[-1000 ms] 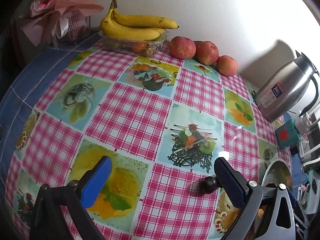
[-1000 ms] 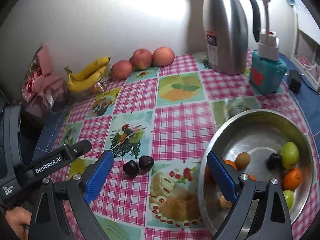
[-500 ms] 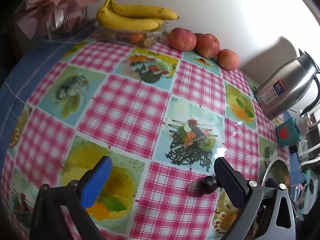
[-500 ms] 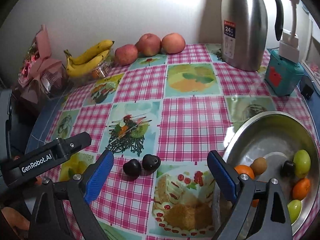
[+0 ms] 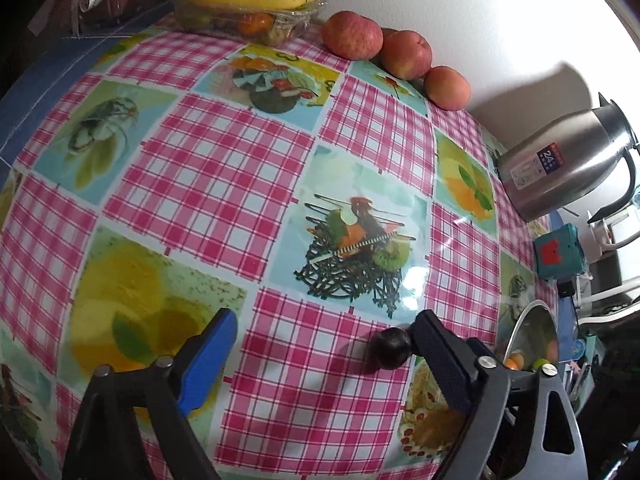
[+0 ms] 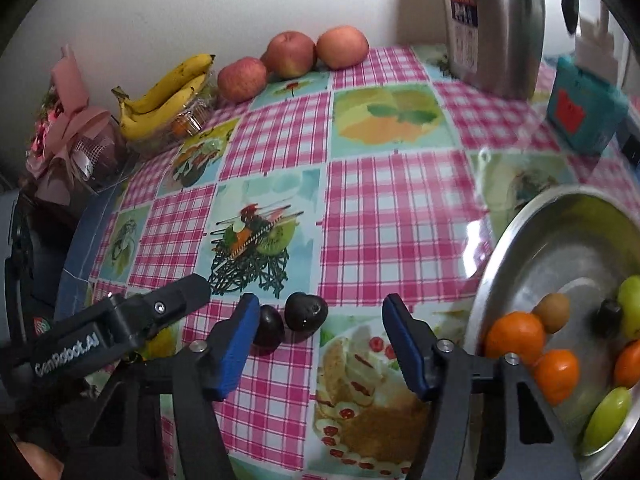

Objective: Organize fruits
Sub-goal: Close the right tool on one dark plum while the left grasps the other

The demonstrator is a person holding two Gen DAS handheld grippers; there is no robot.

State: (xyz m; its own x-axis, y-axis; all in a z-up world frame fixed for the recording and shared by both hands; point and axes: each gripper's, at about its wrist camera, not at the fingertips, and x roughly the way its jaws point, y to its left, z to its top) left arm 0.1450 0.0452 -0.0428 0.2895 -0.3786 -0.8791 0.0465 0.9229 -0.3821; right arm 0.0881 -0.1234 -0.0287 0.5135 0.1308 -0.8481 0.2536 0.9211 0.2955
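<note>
Two dark plums lie side by side on the checked tablecloth, one to the left (image 6: pixel 269 330) and one to the right (image 6: pixel 306 316). My right gripper (image 6: pixel 320 338) hangs just over them, its jaws closing. Both plums lie between its fingers; the left blue pad (image 6: pixel 236 340) is beside the left plum and the right pad stands apart. My left gripper (image 5: pixel 322 346) is closing too, with one plum (image 5: pixel 390 348) against the inner side of its right finger (image 5: pixel 436 356) and nothing gripped. In the right wrist view, one left gripper finger (image 6: pixel 172 308) reaches in from the left.
A steel bowl (image 6: pixel 492 272) at the right holds oranges (image 6: pixel 516 334), green fruits, a kiwi and a dark plum. Bananas (image 6: pixel 168 92) on a clear box, three apples (image 6: pixel 290 54), a steel jug (image 6: pixel 496 28), a teal box (image 6: pixel 580 112) and a pink bouquet (image 6: pixel 68 120) line the back.
Both grippers have sunk toward the two plums and their jaws have narrowed, the right one much more. The left gripper's finger now lies closer to the plums in the right wrist view.
</note>
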